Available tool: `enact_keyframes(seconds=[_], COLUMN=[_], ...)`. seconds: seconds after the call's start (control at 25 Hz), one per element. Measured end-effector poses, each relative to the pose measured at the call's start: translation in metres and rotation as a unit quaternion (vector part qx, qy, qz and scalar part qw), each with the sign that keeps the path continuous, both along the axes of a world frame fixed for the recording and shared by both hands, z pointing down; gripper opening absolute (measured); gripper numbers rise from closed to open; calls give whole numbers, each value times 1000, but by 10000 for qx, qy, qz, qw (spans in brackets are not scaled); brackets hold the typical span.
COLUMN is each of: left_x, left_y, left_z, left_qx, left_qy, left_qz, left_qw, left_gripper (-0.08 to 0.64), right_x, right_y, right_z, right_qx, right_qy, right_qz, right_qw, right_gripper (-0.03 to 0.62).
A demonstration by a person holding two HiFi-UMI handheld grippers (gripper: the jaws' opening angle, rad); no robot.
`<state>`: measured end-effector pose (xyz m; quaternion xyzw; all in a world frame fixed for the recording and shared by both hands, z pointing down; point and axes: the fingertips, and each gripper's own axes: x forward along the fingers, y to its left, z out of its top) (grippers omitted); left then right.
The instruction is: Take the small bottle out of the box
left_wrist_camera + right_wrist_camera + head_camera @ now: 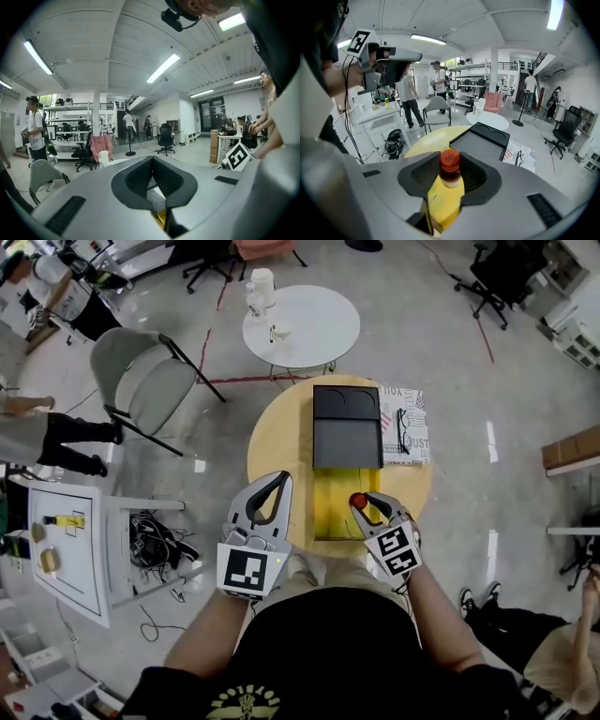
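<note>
A small bottle (358,501) with a red cap and dark contents is pinched upright between the fingers of my right gripper (367,504), which is shut on it. In the right gripper view the small bottle (450,169) stands between the dark pads over the box's yellow inside (446,199). The box (335,505) lies on a round yellow table (272,432), its black lid (347,426) folded open away from me. My left gripper (277,480) hovers just left of the box, shut, with nothing between its fingers (136,180).
A printed paper (406,424) with a pair of glasses lies right of the lid. Beyond stand a white round table (314,329) and a grey folding chair (141,381). A white side table (67,554) and a tangle of black cables (155,535) are at the left.
</note>
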<state>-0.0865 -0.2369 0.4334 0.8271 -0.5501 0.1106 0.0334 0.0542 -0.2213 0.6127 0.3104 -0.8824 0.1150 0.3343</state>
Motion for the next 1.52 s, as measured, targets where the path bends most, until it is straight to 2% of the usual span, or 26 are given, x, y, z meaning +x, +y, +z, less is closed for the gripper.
enact_keyframes(seconds=[0.32,0.88,1.52], left_x=[-2,1,6], left_y=[9,26,40], left_z=[-16,-22,-32], left_qx=[164,41,139], left_qy=[85,-46,-56], left_qz=[-31,93,244], left_qw=[9998,9999,9996], left_gripper=[14,14,14], right_x=[2,-1,-5], right_y=[3,11,23], right_z=[-38,-99,-161], right_qx=[69,262,767], right_qy=[-185,-413,-651], right_qz=[120,189,199], right_qw=[9997,9986,9947], right_gripper=[144,144,144])
